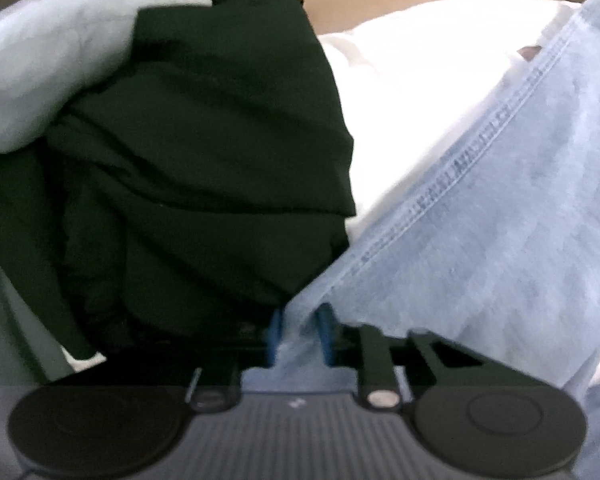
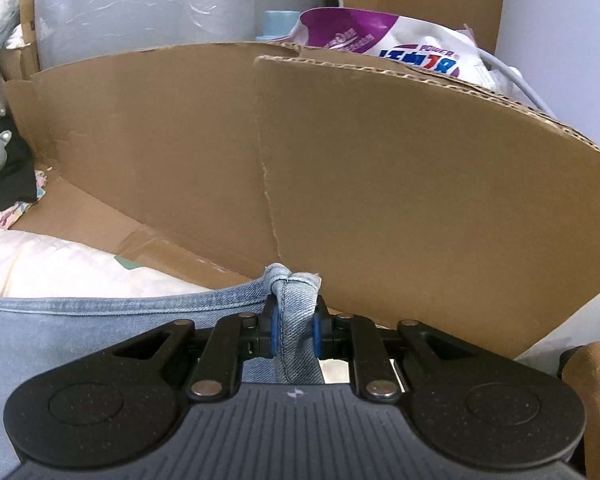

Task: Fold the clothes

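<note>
Left claw [image 1: 299, 336], nearly closed, pinches a fold of the light-blue denim garment [image 1: 500, 240]; its stitched hem runs diagonally from the claw up to the upper right. Beyond lie a black garment [image 1: 220, 140], a grey garment [image 1: 52, 64] and white fabric [image 1: 420, 80]. Right claw [image 2: 295, 330], nearly closed, grips a bunched denim edge, the cloth stretching leftward. Behind stands a cardboard wall [image 2: 380, 160], with a purple-and-white bag [image 2: 380, 36] past it.

Cardboard wall [image 2: 380, 160] close ahead, seemingly.
</note>
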A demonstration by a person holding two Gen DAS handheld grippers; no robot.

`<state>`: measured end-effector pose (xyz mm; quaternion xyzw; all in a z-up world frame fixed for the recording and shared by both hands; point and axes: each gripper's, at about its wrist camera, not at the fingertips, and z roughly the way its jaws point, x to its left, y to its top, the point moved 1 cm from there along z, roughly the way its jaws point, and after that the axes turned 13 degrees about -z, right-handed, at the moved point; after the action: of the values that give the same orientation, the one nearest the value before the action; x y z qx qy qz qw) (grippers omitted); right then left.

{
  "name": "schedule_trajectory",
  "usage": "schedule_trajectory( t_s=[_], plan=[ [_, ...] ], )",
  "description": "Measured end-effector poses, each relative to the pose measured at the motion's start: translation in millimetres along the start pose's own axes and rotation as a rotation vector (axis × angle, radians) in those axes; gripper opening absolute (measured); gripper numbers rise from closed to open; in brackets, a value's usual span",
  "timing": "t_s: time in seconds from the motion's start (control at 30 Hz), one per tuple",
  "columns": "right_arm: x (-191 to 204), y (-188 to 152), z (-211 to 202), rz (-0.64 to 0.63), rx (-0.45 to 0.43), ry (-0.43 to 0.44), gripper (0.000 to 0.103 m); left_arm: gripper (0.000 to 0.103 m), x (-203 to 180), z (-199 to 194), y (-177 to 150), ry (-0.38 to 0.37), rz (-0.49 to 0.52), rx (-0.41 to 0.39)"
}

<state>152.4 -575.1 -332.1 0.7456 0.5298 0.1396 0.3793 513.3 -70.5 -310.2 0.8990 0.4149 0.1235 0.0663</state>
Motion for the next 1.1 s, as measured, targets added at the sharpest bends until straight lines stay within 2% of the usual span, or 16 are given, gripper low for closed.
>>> schedule_trajectory(
  t_s=[0.1, 0.17, 0.4, 0.6, 0.77, 0.87, 0.93, 0.97, 1.0, 1.07, 1.1],
  plan=[
    [-4, -1, -4, 0.017, -0.005, -0.023, 0.015, 0.009, -2, -16, 5, 0.002, 0.012, -0.06],
    [-9, -1, -6, 0.028, -0.008, -0.037, 0.015, 0.008, -3, -26, 11, -0.009, -0.014, -0.091],
    [-12, -1, 1, 0.028, 0.004, -0.046, 0.015, 0.007, -10, -31, 30, 0.033, -0.038, -0.146],
    [-9, 9, 24, 0.007, 0.032, -0.046, 0.015, 0.007, -8, -6, -9, 0.058, -0.072, -0.137],
    [-7, 12, 43, -0.02, 0.08, -0.062, 0.015, 0.008, -12, 4, -11, 0.068, -0.086, -0.147],
    [-3, 10, 55, -0.025, 0.097, -0.057, 0.016, 0.011, -16, 8, -11, 0.105, -0.094, -0.146],
    [-2, 9, 60, -0.016, 0.085, -0.049, 0.022, 0.012, -21, 7, -11, 0.133, -0.097, -0.147],
    [-3, 9, 59, -0.009, 0.078, -0.051, 0.031, 0.014, -23, 4, -11, 0.14, -0.095, -0.153],
    [-5, 8, 57, -0.004, 0.07, -0.053, 0.037, 0.017, -25, 2, -12, 0.146, -0.092, -0.159],
    [-7, 6, 47, 0.005, 0.051, -0.054, 0.037, 0.034, -29, -5, -12, 0.143, -0.098, -0.179],
    [-10, 4, 42, 0.011, 0.042, -0.044, 0.037, 0.038, -30, -11, -13, 0.123, -0.114, -0.197]
  ],
)
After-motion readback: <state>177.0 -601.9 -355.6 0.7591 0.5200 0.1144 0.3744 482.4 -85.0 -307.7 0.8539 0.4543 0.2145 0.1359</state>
